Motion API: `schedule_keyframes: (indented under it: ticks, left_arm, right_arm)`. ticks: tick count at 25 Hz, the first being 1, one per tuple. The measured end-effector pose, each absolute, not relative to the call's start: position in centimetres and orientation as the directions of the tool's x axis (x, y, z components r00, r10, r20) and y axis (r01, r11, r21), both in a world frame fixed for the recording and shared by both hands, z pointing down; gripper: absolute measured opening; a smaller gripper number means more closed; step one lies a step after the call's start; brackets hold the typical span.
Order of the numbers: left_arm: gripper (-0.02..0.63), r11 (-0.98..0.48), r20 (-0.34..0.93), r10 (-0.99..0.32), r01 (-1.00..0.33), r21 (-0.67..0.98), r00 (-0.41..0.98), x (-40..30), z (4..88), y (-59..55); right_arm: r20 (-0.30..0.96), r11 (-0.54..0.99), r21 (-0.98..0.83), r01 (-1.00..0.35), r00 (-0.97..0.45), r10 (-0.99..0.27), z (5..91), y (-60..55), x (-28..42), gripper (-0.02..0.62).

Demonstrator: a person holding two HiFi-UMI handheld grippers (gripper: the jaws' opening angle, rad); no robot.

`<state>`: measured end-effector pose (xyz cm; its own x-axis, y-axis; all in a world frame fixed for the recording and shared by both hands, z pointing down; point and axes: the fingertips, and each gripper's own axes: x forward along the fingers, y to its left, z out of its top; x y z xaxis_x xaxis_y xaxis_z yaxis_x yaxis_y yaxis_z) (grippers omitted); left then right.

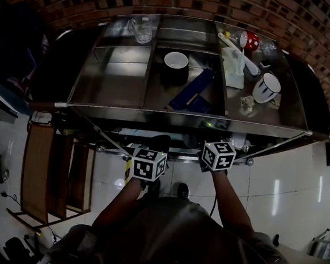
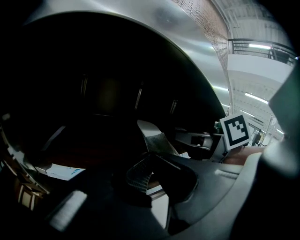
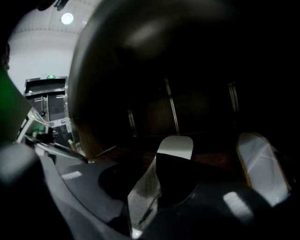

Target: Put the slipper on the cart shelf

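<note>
A dark grey slipper [image 2: 211, 183] lies in the shadow under the steel cart top [image 1: 121, 86], with both grippers on it. In the left gripper view, my left gripper [image 2: 149, 157] is shut on the slipper's rim, with its ribbed pad [image 2: 138, 174] below the rim and the pale finger [image 2: 157, 139] above. In the right gripper view, the slipper [image 3: 75, 187] has its dark edge between the fingers of my right gripper [image 3: 161, 173], which stands open. The head view shows only the two marker cubes [image 1: 149, 164] [image 1: 218, 154] at the cart's front edge. The jaws and the lower shelf are hidden.
On the cart top stand a glass mug [image 1: 141, 29], a black bowl [image 1: 176, 60], a blue flat object [image 1: 193, 86], a white mug [image 1: 266, 86] and a red mug [image 1: 250, 39]. A wooden frame [image 1: 49, 172] stands on the tiled floor at the left. A brick wall is behind the cart.
</note>
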<state>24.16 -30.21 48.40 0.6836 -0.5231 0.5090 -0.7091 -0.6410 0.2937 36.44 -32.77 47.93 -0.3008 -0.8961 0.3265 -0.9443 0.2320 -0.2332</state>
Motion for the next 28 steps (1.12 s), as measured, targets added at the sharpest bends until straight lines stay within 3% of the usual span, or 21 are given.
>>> schedule_keyframes:
  ticks: [5, 10, 28]
  left_arm:
    - [0.008, -0.667, 0.490, -0.513, -0.687, 0.290, 0.705, 25.3, 47.5, -29.7]
    - [0.008, -0.698, 0.472, -0.491, -0.655, 0.289, 0.732, 26.8, 46.4, -28.7]
    - [0.008, -0.751, 0.467, -0.436, -0.597, 0.281, 0.769, 29.8, 45.6, -26.9]
  right_arm:
    - [0.288, 0.284, -0.230, -0.931, -0.344, -0.894, 45.3, -29.7, 36.3, 0.063]
    - [0.279, 0.314, -0.212, -0.925, -0.365, -0.888, 43.4, -27.4, 35.5, 0.000]
    - [0.266, 0.343, -0.241, -0.908, -0.402, -0.876, 42.5, -24.1, 36.1, -0.002]
